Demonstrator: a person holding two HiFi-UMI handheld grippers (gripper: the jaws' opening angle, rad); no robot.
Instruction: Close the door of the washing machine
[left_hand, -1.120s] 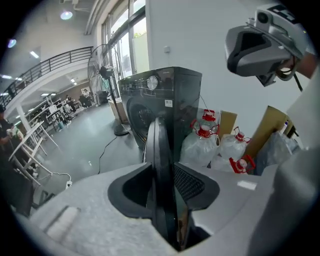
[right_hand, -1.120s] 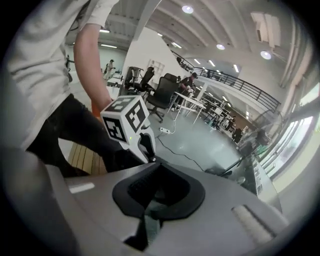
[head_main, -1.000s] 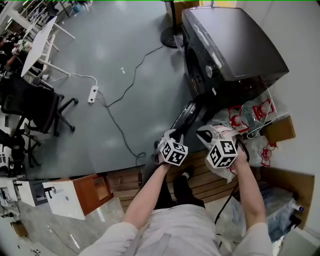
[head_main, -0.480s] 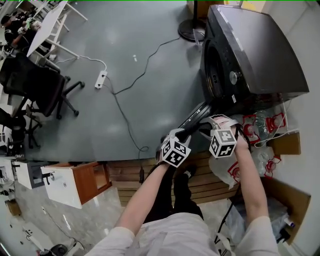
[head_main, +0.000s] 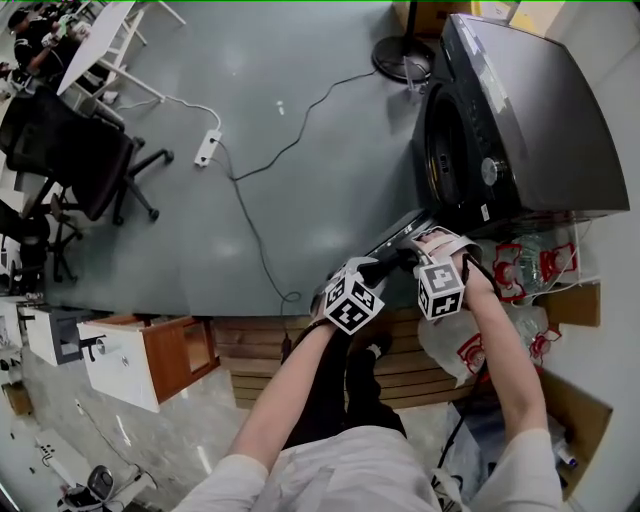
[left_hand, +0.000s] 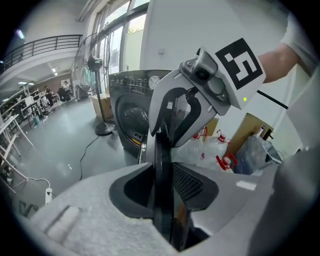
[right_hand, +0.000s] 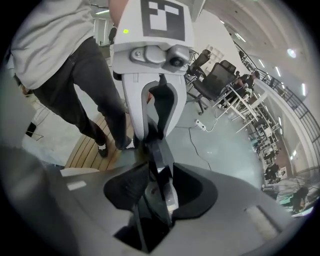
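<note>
Washing machine (head_main: 540, 110) stands ahead of both grippers, drum opening (head_main: 445, 150) bare, door (head_main: 400, 235) swung out toward the person. The door's free edge reaches back to the two grippers, which meet it from opposite sides, nose to nose and just apart. Left gripper (left_hand: 167, 175): jaws partly spread and pressed on the door's dark rim, which runs upright between the pads; the mesh pad on its right lies against the rim. Right gripper (right_hand: 160, 187): jaws have just been opening and stand wide; the door's rim sits between them with a gap on either side, no pad pressing. From the left gripper, the machine's front shows straight ahead past the rim, with plastic bags (left_hand: 210, 147) marked in red off to the right of its jaws. A cable (head_main: 250, 230) trails over the grey floor (head_main: 300, 120) well left of the left gripper. Wooden boards (head_main: 400, 370) lie below both grippers, at the person's feet.
</note>
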